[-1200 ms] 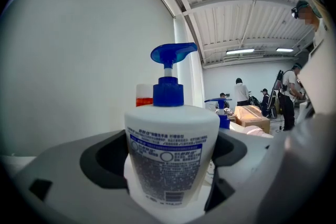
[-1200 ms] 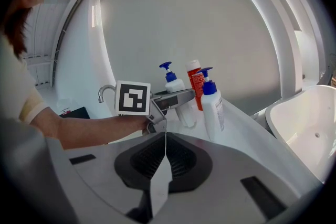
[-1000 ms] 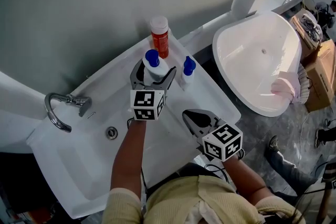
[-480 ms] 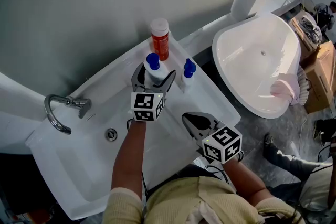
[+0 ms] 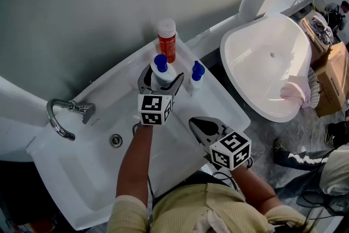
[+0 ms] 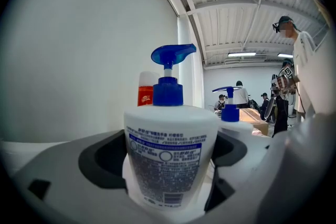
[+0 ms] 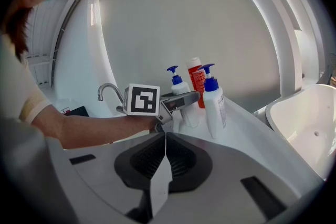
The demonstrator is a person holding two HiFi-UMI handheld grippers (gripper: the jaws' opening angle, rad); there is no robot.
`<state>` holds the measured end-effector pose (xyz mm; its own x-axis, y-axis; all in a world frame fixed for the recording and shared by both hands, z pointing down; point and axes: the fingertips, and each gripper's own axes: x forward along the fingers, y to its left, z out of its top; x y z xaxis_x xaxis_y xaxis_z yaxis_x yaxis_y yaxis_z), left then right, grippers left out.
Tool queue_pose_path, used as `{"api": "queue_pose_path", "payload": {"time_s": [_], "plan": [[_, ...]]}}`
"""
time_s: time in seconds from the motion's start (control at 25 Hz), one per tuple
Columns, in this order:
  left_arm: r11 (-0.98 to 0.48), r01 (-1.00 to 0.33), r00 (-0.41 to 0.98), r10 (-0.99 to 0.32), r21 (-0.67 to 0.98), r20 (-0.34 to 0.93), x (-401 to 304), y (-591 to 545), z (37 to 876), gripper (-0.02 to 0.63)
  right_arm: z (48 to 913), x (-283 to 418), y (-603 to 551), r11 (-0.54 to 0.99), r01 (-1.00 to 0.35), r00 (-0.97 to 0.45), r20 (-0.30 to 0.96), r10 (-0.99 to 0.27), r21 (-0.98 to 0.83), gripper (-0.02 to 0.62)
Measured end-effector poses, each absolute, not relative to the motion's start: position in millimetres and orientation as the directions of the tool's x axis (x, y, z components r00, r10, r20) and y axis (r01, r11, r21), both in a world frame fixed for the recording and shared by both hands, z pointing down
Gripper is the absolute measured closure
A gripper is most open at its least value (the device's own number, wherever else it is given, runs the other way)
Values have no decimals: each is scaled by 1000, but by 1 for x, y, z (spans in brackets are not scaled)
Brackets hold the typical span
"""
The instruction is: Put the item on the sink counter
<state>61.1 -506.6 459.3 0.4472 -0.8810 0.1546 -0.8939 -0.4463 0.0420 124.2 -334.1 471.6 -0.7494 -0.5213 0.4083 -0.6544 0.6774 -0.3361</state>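
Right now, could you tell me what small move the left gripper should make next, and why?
Probably open the left gripper: its jaws clasp the white pump bottle, which looks upright on the sink counter beside the second pump bottle.

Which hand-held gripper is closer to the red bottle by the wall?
Left. The left hand-held gripper holds the pump bottle beside the red bottle; the right hand-held gripper is farther back, nearer the person.

pump bottle [image 6: 167, 165] label print too small to read; red bottle [image 6: 145, 93] logo blurred
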Motion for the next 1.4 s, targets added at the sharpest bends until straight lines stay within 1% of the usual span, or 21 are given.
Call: {"api": "queue_pose_path", "payload": {"time_s": [0.2,1.4], "plan": [[-442,-896,444,-882,47,158,59,-505,458,127,467,119,-330,675,-652,-753,399,-523,-346,569],[-493,-867,497,-865,71,72,46,-455,411,127,450,103,-293,673,-666,-743,371,-557,-322,569]]}}
